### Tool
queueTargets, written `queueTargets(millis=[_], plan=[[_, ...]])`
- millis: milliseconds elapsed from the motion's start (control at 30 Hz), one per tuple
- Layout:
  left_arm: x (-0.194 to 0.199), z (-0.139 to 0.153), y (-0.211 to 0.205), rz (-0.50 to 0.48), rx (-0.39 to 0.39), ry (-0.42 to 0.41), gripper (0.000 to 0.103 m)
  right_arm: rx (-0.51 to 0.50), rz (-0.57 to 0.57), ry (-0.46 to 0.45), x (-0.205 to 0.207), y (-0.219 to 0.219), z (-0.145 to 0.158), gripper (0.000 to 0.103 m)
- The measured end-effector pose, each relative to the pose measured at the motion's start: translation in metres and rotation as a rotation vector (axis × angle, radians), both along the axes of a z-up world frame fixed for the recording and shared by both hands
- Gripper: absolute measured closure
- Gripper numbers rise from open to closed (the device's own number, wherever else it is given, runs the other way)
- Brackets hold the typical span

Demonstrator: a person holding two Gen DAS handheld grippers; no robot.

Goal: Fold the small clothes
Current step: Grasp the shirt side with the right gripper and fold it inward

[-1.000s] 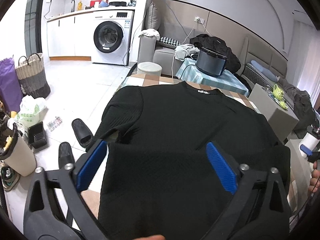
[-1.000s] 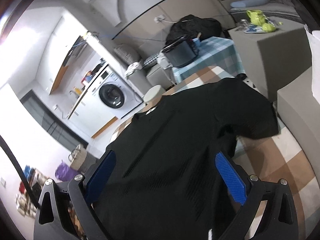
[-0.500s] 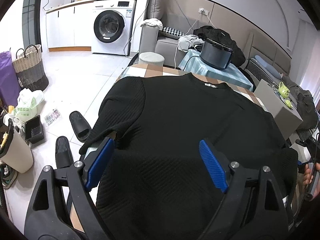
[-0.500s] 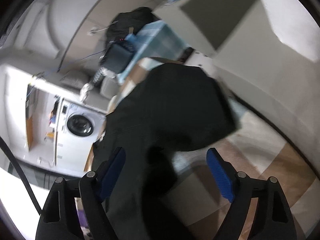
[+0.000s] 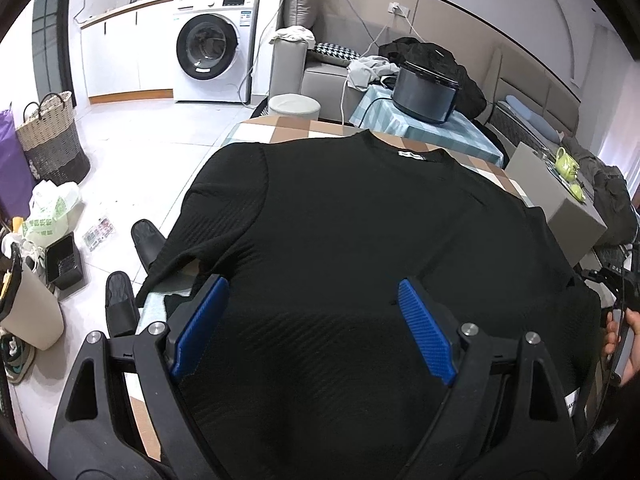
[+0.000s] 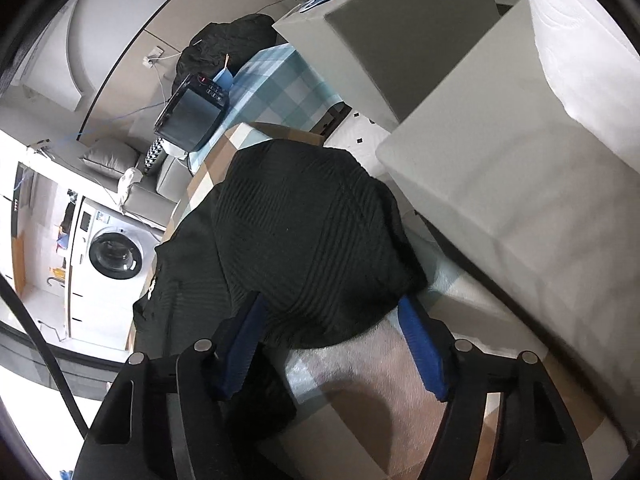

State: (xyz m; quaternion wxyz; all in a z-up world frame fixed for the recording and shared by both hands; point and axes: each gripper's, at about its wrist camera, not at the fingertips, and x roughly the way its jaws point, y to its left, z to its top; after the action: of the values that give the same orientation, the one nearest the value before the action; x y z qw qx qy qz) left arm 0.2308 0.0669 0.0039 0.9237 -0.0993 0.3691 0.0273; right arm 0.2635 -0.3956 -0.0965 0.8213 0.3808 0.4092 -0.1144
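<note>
A black ribbed short-sleeved top [image 5: 344, 232] lies spread flat on a checked tablecloth [image 5: 288, 130], collar at the far side. My left gripper [image 5: 312, 328] is open and empty, hovering over the top's near body. My right gripper [image 6: 332, 332] is open and empty, its blue pads either side of the hem of the top's right sleeve [image 6: 304, 236]. The right gripper also shows at the right edge of the left wrist view [image 5: 616, 280], held by a hand.
A grey box [image 6: 480, 168] stands close to the table's right edge. A dark cooker [image 5: 424, 94] sits on a checked side table behind. Slippers [image 5: 146, 240], a bin [image 5: 28, 312] and a basket [image 5: 52, 144] are on the floor at left.
My right gripper has swung right and dropped from over the top's body to the right sleeve's hem. My left gripper moved slightly forward over the top, still open.
</note>
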Motion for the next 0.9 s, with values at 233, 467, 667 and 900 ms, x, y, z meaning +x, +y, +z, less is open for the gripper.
queueTargets(millis=[233, 467, 667, 900], plan=[[0.005, -0.002, -0.008, -0.019, -0.006, -0.003, 0.017, -0.166, -0.014, 0.097, 0.015, 0.006, 0.003, 0.067], [-0.005, -0.006, 0.004, -0.009, -0.022, 0.000, 0.017, -0.180, -0.016, 0.095, 0.015, 0.003, 0.005, 0.094], [-0.019, -0.007, 0.022, 0.023, -0.031, -0.005, 0.017, -0.355, 0.112, -0.063, 0.048, 0.045, 0.062, 0.094], [-0.032, -0.003, 0.046, 0.077, -0.042, -0.011, 0.017, -0.351, 0.690, -0.186, 0.088, 0.179, 0.089, 0.094]])
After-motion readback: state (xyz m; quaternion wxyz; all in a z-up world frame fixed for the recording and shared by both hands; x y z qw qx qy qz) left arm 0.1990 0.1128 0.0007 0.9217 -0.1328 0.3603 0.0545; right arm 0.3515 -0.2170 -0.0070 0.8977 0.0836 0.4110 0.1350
